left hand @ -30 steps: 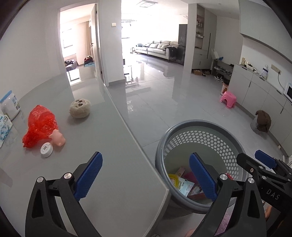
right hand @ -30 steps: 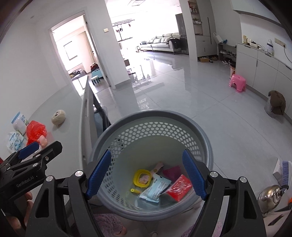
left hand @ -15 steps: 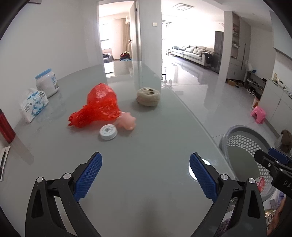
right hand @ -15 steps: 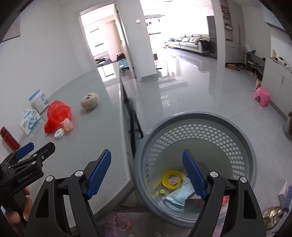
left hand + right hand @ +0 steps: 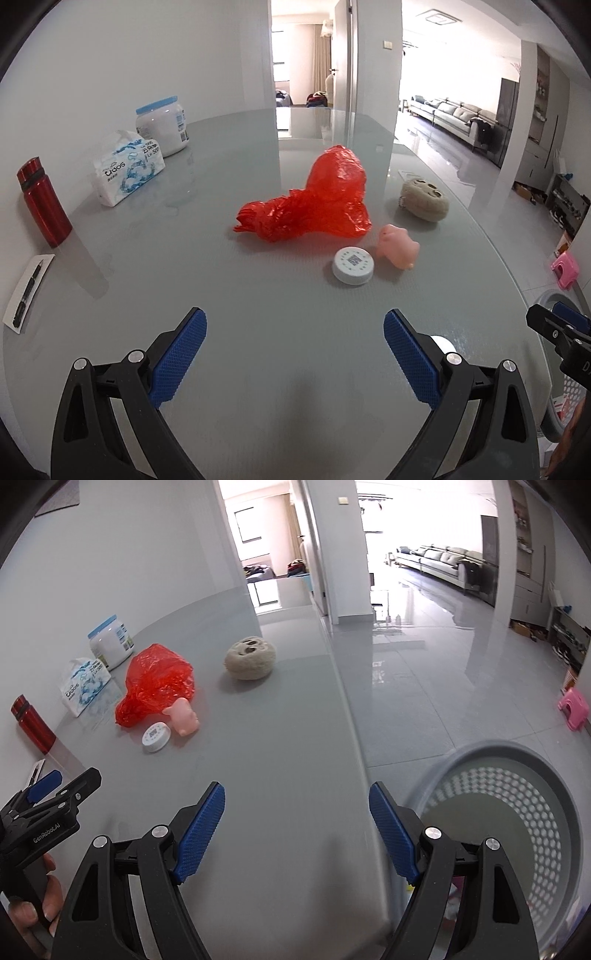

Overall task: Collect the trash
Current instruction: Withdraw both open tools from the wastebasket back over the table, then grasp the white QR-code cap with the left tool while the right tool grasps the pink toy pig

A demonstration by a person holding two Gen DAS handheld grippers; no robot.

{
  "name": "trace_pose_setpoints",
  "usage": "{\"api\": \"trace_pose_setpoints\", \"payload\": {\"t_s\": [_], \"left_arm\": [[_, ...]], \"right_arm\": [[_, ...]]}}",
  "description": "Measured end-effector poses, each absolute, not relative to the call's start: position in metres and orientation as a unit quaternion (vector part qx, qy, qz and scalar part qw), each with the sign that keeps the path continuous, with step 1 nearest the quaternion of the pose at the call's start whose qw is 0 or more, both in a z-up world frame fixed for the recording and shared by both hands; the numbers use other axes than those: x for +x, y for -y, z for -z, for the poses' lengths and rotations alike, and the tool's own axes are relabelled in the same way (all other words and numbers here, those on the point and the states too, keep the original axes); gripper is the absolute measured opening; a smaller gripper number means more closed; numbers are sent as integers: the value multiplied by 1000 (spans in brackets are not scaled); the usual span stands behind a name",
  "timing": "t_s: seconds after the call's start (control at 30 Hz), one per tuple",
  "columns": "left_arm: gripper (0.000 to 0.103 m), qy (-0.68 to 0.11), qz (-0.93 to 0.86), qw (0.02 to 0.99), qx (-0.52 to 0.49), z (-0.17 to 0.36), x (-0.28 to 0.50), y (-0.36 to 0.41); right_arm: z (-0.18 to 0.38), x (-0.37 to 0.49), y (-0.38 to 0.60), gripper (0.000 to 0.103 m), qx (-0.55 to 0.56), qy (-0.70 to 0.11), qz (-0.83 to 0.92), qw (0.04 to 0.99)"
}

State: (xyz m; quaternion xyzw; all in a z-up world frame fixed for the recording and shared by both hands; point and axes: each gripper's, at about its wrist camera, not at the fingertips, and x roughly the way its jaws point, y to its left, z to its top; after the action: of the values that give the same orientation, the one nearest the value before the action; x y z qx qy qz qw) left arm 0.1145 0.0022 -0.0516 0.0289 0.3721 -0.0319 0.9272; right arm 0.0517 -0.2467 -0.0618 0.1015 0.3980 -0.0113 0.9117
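Now both tongs hover over the grey glass surface, spread wide with nothing between their blue pads: the left tongs face the trash, and the right tongs straddle the surface's edge. A crumpled red plastic bag lies mid-surface, with a pink rubber pig and a white round lid just beside it and a beige loofah sponge near. A tissue pack, white jar and red bottle stand far left. The grey perforated basket sits on the floor beside the surface.
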Motion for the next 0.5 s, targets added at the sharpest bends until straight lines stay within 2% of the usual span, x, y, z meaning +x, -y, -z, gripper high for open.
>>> {"api": "trace_pose_setpoints", "payload": {"t_s": [0.5], "left_arm": [[95, -375, -2, 927, 19, 59, 166, -30]], "right_arm": [[68, 139, 180, 77, 57, -417, -60, 905]]}}
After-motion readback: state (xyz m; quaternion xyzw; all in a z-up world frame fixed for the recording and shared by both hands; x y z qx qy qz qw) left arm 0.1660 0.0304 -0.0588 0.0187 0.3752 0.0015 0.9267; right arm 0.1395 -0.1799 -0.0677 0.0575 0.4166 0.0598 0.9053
